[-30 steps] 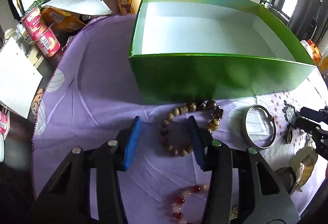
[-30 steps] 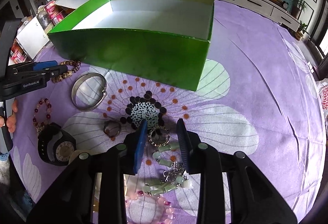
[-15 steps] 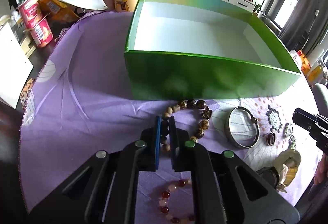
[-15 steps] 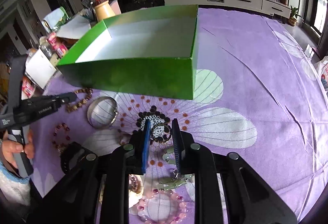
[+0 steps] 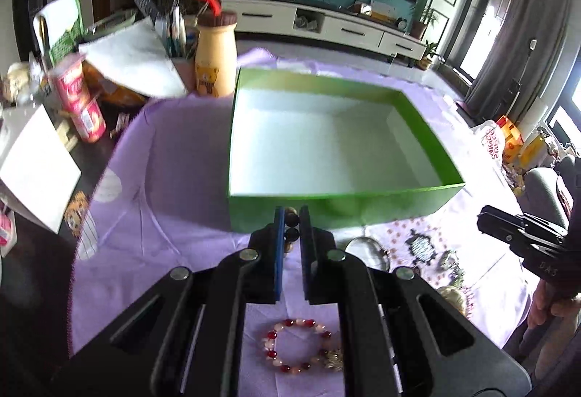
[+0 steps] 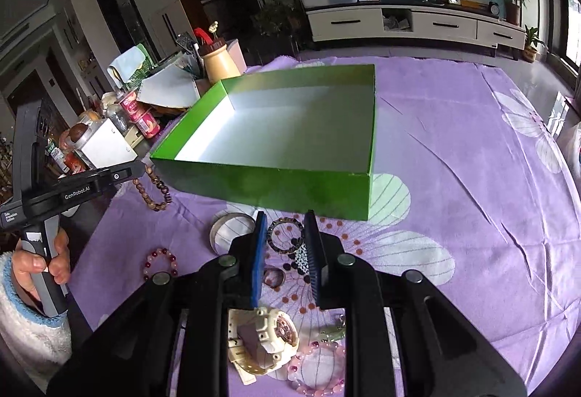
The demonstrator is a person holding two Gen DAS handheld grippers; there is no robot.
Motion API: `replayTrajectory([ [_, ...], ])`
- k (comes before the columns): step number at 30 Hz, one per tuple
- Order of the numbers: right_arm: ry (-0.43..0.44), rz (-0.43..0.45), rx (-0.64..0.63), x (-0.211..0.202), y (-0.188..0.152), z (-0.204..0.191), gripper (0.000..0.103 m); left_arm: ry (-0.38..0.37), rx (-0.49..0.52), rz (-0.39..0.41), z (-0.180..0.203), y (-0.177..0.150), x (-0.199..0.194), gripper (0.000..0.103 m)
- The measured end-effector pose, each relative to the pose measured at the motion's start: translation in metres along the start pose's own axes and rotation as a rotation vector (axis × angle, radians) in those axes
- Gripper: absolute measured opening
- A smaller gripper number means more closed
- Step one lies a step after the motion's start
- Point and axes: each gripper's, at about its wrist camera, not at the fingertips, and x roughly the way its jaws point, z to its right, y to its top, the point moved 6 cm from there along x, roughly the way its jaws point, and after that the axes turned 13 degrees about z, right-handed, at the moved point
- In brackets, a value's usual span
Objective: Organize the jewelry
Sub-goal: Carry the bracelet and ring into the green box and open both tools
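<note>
Two grippers hold jewelry: wooden bead bracelet (image 6: pixel 154 191) dangling loop-down from left gripper (image 5: pixel 291 224).

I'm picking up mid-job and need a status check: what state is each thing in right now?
Left gripper: shut on wooden bead bracelet, which hangs off the cloth.
Right gripper: shut on dark ring bracelet, lifted.
Green box: open, nothing inside.
Silver bangle: flat on cloth.
Red bead bracelet: flat on cloth.
Cream watch: lying on cloth.
Pink bracelet: lying on cloth.
</note>
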Motion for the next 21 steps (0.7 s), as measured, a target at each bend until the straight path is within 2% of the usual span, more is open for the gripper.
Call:
replayTrajectory([
  [6, -0.003, 0.045, -0.024, 0.007, 0.031, -0.005, 0.020, -0.027, -0.003, 0.053, 0.009, 0.044, -0.009, 0.007],
  [11, -0.008, 0.055, -0.011, 0.029, 0.051, -0.003, 0.021, -0.028, 0.013, 0.074, 0.021, 0.078, 0.005, 0.007],
  [16, -0.005, 0.017, 0.025, 0.060, 0.057, 0.000, 0.021, -0.001, 0.016, 0.021, 0.026, 0.091, 0.043, 0.007],
  [21, -0.043, -0.043, 0.024, 0.091, 0.047, 0.002, 0.021, 0.042, 0.006, -0.062, 0.020, 0.077, 0.088, 0.008],
])
